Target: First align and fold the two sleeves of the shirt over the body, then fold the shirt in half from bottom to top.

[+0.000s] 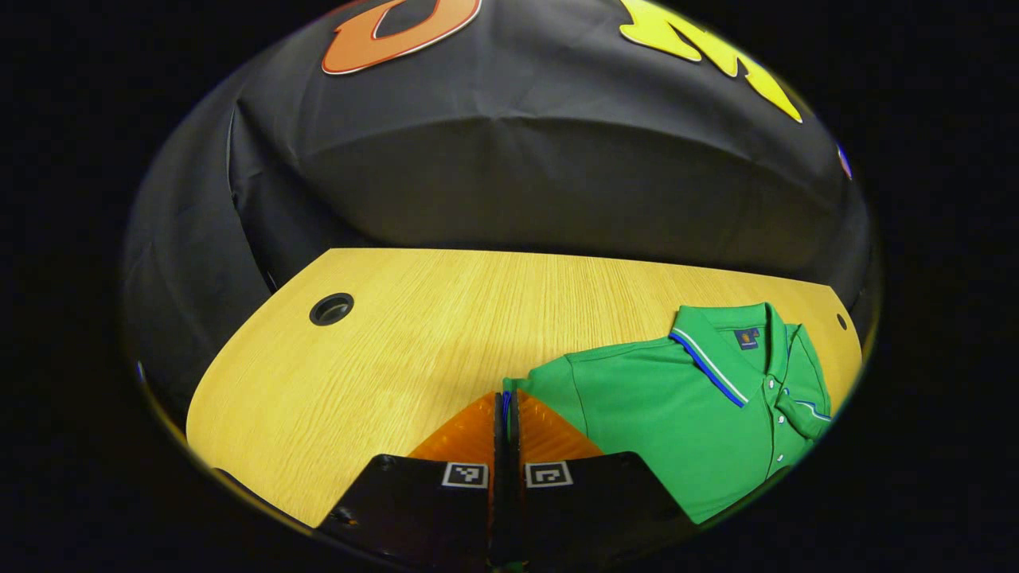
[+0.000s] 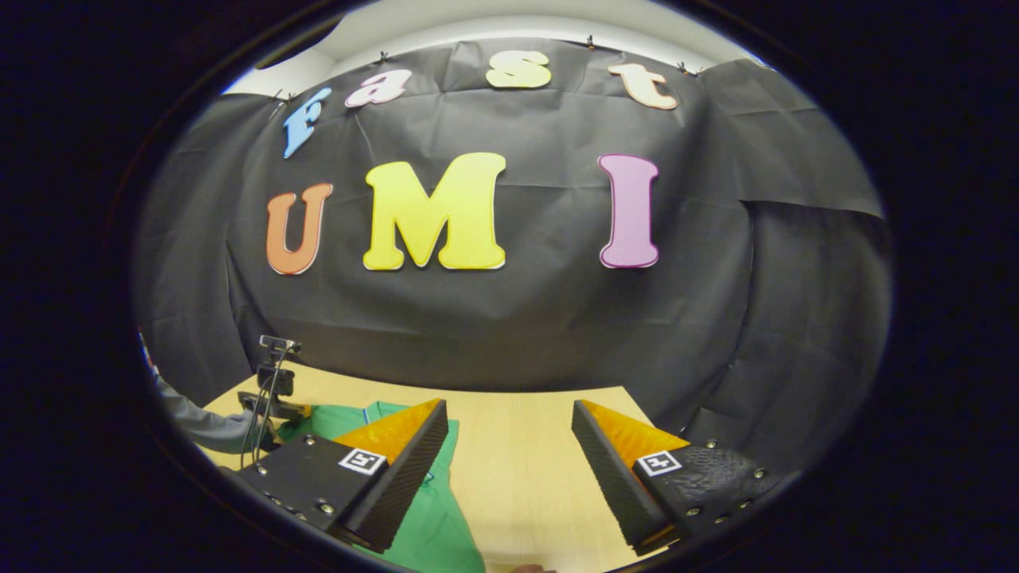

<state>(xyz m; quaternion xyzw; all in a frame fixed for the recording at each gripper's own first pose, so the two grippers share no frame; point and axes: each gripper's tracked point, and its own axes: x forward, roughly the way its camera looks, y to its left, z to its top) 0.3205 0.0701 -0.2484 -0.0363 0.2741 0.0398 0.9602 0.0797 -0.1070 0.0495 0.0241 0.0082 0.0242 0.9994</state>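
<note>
A: Starting at the left of the left gripper view, what lay on the desk [image 1: 382,334]?

B: Bare wood there, with a round cable hole [image 1: 331,309] near its far corner. The green shirt [image 1: 677,414] lay flat towards the right, collar [image 1: 716,358] at the far side, buttons facing up.

A: And the left gripper [image 1: 508,410]?

B: Its fingers were pressed together with a thin strip of fabric between them, right at the cuff of the shirt's near sleeve [image 1: 549,390]. I judge they were clamped on that sleeve edge, since pinching the cuff is what lets the sleeve be lifted and laid across the body.

A: Why would the shirt be spread out so flat?

B: Probably so the sleeves could be lined up before folding. The sleeve fold looked to be just starting; the half fold from the bottom remained undone.

A: Now the right gripper view, left to right.

B: At the far left a person's sleeve [image 2: 203,426] reached towards a small camera on a stand [image 2: 275,374]. Next came the shirt on the desk, partly behind one finger. The right gripper [image 2: 509,446] had its fingers spread wide apart, gripping nothing, with bare desk between them.

A: Why held open like that?

B: My guess: ready to take the other sleeve.
</note>
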